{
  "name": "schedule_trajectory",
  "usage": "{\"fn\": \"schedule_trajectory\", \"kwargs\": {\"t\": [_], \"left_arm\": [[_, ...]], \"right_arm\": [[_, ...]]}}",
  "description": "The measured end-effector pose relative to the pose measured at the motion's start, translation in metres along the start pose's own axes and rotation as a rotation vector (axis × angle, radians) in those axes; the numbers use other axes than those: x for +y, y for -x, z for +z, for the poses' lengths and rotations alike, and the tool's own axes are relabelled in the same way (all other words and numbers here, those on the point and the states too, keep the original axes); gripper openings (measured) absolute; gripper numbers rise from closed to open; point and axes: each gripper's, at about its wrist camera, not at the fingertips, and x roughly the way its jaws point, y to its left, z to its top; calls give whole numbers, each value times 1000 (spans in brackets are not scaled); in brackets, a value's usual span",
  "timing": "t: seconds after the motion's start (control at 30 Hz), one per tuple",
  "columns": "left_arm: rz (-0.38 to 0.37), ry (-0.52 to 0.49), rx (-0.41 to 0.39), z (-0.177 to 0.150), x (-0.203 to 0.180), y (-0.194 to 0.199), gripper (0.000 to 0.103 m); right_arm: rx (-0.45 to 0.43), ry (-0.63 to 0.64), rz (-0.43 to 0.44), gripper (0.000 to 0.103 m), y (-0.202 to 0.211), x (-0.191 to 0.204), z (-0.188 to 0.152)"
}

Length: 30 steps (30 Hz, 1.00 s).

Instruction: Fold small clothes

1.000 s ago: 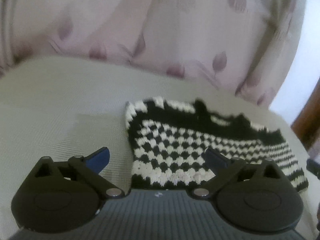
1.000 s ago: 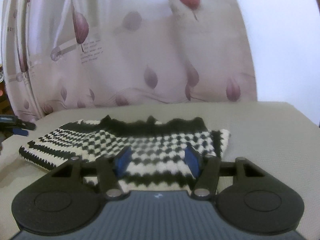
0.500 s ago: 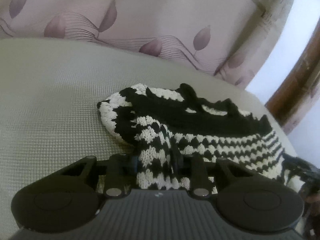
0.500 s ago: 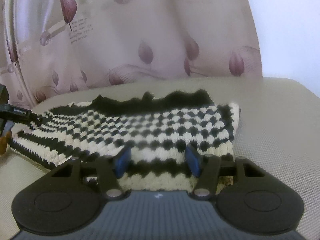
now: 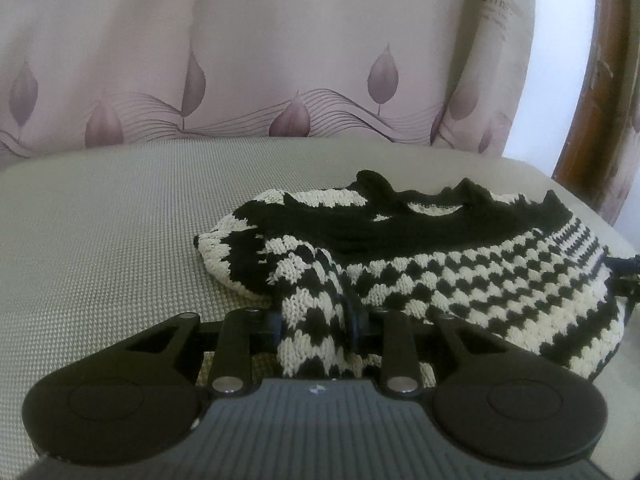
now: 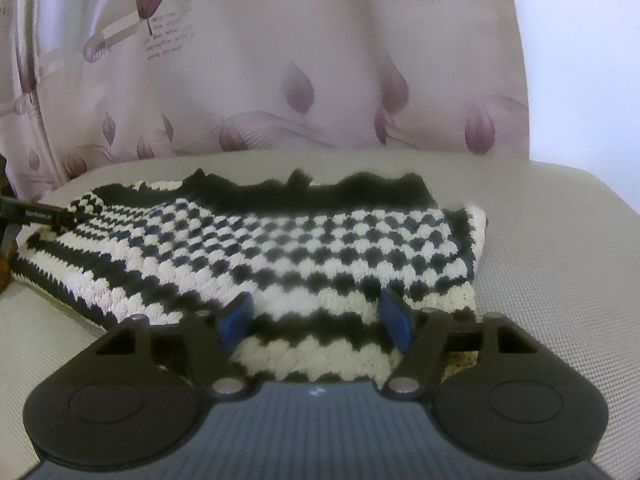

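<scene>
Left wrist view. Left gripper (image 5: 316,326) at 6 o'clock, jaws clenched on a bunched fold of the knitted garment (image 5: 440,264), black-and-cream check. The pinched fold rises between the jaws; the rest of the knit spreads away toward 2–3 o'clock, black scalloped edge along its far side. Garment lies on a grey-beige woven surface (image 5: 112,240); cannot tell whether it is a worktop or a cushion. Curtain (image 5: 280,60) behind, pale pink with mauve leaf print. Printed words at 12 o'clock read "passing through"; more lettering near 1 o'clock, too blurred to read. Brown wooden frame (image 5: 592,92) at 2–3 o'clock. A dark part of the other tool shows at the garment's 3 o'clock edge.

Right wrist view. Right gripper (image 6: 316,324) at 6 o'clock, jaws released, blue pads (image 6: 236,318) spread apart over the near cream-and-black striped hem of the garment (image 6: 304,248). Whether the pads touch the knit, cannot tell. Garment lies flat on the woven surface (image 6: 552,264), reaching from 9 o'clock to 2 o'clock. Left gripper's dark tip (image 6: 36,216) meets the knit at 9 o'clock; small white label on it, illegible. Curtain (image 6: 340,60) carries script lines near 11 o'clock, unreadable.
</scene>
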Motion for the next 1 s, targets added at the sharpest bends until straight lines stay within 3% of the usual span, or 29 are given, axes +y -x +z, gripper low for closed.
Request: {"fn": "schedule_trajectory", "kwargs": {"t": [0.43, 0.87, 1.0], "left_arm": [[37, -42, -8, 0, -6, 1, 33], [107, -129, -9, -1, -21, 1, 34], [91, -53, 33, 8, -16, -1, 28]], "right_arm": [[44, 50, 4, 84, -8, 8, 1], [40, 50, 7, 85, -7, 8, 0], [34, 37, 18, 85, -6, 6, 0]]}}
